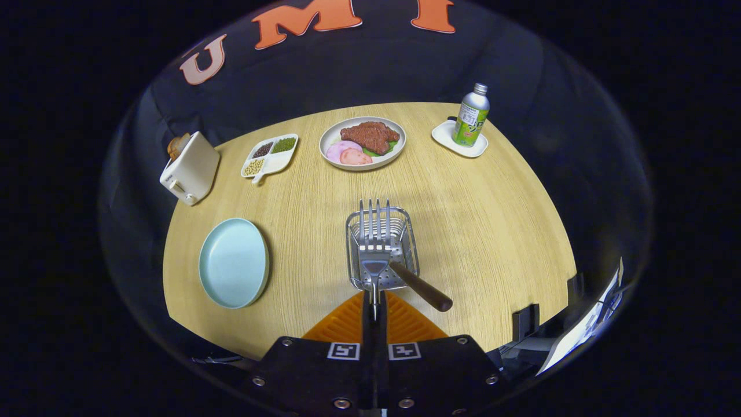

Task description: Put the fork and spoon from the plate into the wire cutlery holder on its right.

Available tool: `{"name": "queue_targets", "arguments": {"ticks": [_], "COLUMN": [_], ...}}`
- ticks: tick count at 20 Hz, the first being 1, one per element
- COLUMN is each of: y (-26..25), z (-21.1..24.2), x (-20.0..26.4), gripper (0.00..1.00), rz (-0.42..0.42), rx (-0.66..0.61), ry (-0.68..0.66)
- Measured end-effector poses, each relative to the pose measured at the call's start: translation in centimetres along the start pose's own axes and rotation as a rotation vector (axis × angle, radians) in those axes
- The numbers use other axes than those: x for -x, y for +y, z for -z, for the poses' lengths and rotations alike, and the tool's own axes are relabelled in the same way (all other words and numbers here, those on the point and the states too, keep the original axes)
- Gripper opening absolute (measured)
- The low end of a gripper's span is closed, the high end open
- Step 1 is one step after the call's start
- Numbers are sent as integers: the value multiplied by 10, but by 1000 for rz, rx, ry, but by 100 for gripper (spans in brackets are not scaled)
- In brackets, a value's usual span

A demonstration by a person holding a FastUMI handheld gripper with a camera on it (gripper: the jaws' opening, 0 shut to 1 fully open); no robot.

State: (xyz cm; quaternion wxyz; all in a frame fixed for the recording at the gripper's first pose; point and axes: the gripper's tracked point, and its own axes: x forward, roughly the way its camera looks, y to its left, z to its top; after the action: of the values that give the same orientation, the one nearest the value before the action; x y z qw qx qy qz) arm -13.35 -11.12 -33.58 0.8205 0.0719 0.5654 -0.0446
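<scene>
Round wooden table (474,231) bearing toaster (190,168), empty pale-blue plate (234,262), divided snack dish (270,154), plate of meat (363,142), wire cutlery holder (382,249), bottle's white coaster (459,139).

The gripper view rides on the gripper (374,304) and looks forward along its two orange fingers (347,321), down at a slant over the wooden tabletop (492,231). It sits close above the tabletop's near edge, the wire holder (382,249) just ahead, and takes in the whole tabletop to its far edge and the dark booth wall behind.
</scene>
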Motion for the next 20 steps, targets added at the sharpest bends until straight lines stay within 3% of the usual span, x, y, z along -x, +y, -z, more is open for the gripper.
{"name": "queue_targets", "arguments": {"ticks": [6,12,14,19,20], "y": [-1,12,21,40,45], "z": [-20,-76,-98,-156,-165], "x": [-2,21,34,84,95], "gripper": [11,25,36,75,78], "rz": [-11,-53,-76,-91,-97], "rx": [45,80,87,134,130], "ry": [-45,-241,-343,-640,-691]}}
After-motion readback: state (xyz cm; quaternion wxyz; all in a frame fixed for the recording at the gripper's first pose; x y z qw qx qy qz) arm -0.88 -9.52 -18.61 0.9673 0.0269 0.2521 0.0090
